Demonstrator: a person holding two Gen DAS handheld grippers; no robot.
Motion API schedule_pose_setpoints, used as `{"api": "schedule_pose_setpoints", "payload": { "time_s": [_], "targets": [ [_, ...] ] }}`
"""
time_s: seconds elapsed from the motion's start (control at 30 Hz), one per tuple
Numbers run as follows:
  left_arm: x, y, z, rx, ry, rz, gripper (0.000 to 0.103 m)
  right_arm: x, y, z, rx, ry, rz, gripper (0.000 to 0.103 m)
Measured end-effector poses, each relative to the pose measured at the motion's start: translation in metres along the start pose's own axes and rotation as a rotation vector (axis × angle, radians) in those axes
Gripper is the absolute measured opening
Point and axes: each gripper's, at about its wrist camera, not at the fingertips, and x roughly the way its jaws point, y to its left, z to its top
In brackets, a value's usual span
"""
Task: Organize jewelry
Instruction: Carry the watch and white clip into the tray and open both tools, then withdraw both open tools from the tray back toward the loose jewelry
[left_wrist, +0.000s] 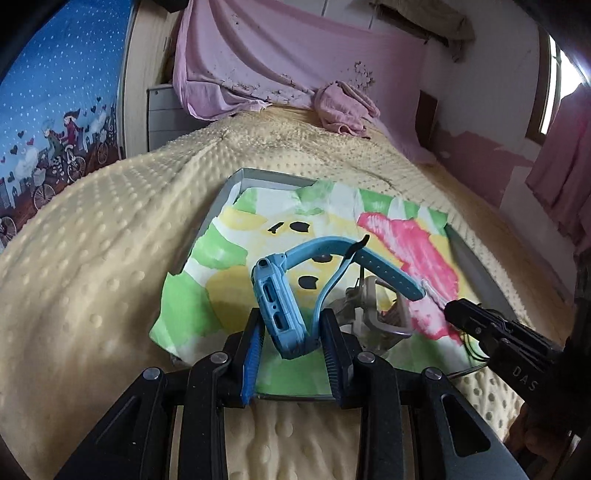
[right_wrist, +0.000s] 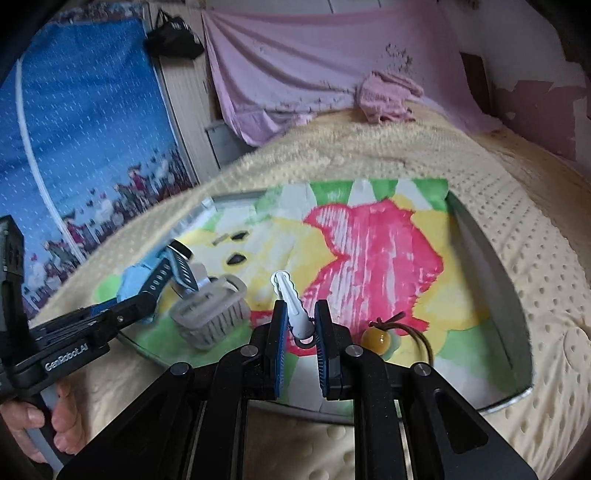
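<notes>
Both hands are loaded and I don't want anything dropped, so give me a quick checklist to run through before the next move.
1. Left hand-held gripper clamped on the blue watch: ok, pads on its body.
2. Watch straps free of the grey clip: cannot tell, they overlap in view.
3. Right hand-held gripper clamped on the white hair clip: ok, though gripped near one end.
4. Amber bead hair tie clear of the right fingers: ok, lying apart on the colourful cloth.
5. Tray rim unobstructed: ok.
</notes>
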Motion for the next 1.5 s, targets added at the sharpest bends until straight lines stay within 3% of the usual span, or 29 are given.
{"api": "schedule_pose_setpoints", "payload": {
  "time_s": [0.2, 0.37, 0.43, 0.53, 0.6, 0.7, 0.77, 0.97, 1.03, 1.13, 1.23, 1.5],
  "targets": [
    [-0.001, -0.002, 0.000, 0.025, 0.015, -0.006, 0.031, 0.025, 0.005, -0.003, -0.027, 0.114, -0.025, 0.013],
    [-0.006, 0.001, -0.004, 0.018, 0.004, -0.022, 0.039, 0.024, 0.005, -0.006, -0.029, 0.109, -0.017, 0.014],
    [-0.012, 0.004, -0.006, -0.002, -0.018, -0.046, 0.041, 0.017, 0.002, -0.006, -0.022, 0.087, -0.012, 0.016],
    [-0.022, 0.006, -0.007, -0.024, -0.063, -0.045, 0.065, 0.001, 0.001, -0.009, -0.014, 0.030, -0.006, 0.028],
    [-0.030, 0.007, -0.009, -0.025, -0.097, -0.045, 0.067, -0.012, 0.001, -0.010, -0.017, -0.015, -0.007, 0.035],
    [-0.043, 0.006, -0.010, -0.022, -0.135, -0.043, 0.069, -0.034, 0.002, -0.013, -0.023, -0.085, -0.013, 0.037],
    [-0.056, 0.006, -0.014, -0.024, -0.178, -0.039, 0.081, -0.048, 0.002, -0.015, -0.025, -0.128, -0.022, 0.042],
    [-0.093, 0.001, -0.030, 0.014, -0.305, -0.019, 0.102, -0.100, 0.003, -0.033, -0.050, -0.278, -0.042, 0.061],
    [-0.107, -0.001, -0.038, 0.025, -0.350, -0.023, 0.103, -0.116, 0.002, -0.040, -0.052, -0.319, -0.048, 0.075],
    [-0.125, -0.005, -0.050, 0.049, -0.398, -0.026, 0.103, -0.141, 0.003, -0.053, -0.060, -0.377, -0.060, 0.087],
    [-0.140, -0.009, -0.062, 0.073, -0.430, -0.021, 0.103, -0.158, 0.004, -0.063, -0.068, -0.402, -0.069, 0.091],
    [-0.169, -0.013, -0.090, 0.107, -0.472, -0.004, 0.103, -0.203, 0.005, -0.090, -0.074, -0.470, -0.097, 0.093]
  ]
}}
